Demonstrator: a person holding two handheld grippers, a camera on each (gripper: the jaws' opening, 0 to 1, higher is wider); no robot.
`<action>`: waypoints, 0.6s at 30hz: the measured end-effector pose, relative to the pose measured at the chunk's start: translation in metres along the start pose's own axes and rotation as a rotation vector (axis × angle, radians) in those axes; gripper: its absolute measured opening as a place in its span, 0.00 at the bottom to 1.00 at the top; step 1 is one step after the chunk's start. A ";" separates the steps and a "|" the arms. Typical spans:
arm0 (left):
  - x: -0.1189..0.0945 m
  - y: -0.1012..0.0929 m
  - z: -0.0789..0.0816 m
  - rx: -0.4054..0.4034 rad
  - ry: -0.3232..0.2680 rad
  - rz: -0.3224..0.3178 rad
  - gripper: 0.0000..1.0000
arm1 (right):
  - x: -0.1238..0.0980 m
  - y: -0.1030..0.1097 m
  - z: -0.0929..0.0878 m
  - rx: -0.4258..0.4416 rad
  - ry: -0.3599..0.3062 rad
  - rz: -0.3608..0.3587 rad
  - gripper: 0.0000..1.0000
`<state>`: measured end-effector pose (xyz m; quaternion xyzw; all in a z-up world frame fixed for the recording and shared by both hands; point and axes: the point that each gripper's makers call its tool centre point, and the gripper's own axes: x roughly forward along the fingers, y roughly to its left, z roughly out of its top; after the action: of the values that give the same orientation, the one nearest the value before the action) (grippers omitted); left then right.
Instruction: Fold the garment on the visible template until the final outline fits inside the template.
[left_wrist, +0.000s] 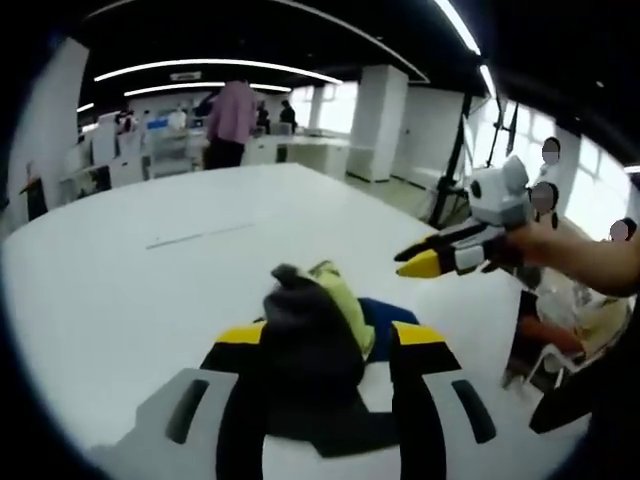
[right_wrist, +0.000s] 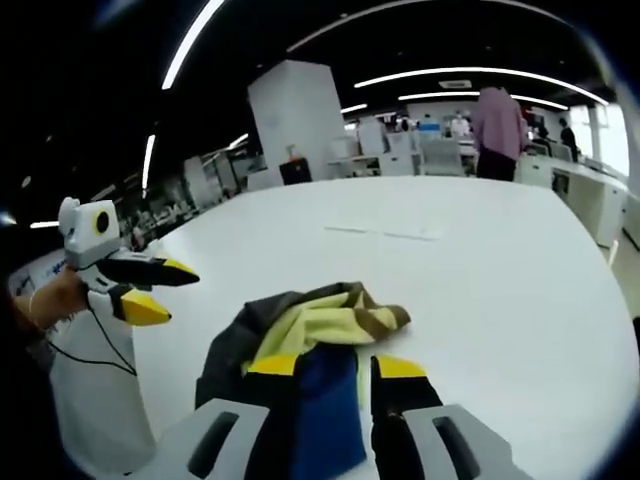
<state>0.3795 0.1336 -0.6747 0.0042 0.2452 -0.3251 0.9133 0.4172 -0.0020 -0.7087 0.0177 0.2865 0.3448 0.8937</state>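
The soft, crumpled garment, yellow, grey and blue, is lying bunched on the smooth white worktop. The left hand-held gripper is pinching its dark fabric. The right hand-held gripper is clamping a blue fold between yellow-tipped jaws.
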 end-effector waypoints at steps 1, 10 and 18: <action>0.003 0.000 0.001 -0.002 0.001 -0.002 0.42 | 0.002 0.000 0.000 0.002 0.003 0.003 0.22; 0.032 0.004 0.006 -0.017 0.014 -0.013 0.36 | 0.027 -0.003 -0.009 0.021 0.046 0.019 0.19; 0.057 0.005 0.008 -0.032 0.031 -0.029 0.31 | 0.044 0.000 -0.018 0.055 0.077 0.047 0.16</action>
<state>0.4239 0.1021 -0.6945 -0.0088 0.2645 -0.3343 0.9045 0.4337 0.0228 -0.7455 0.0357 0.3294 0.3579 0.8730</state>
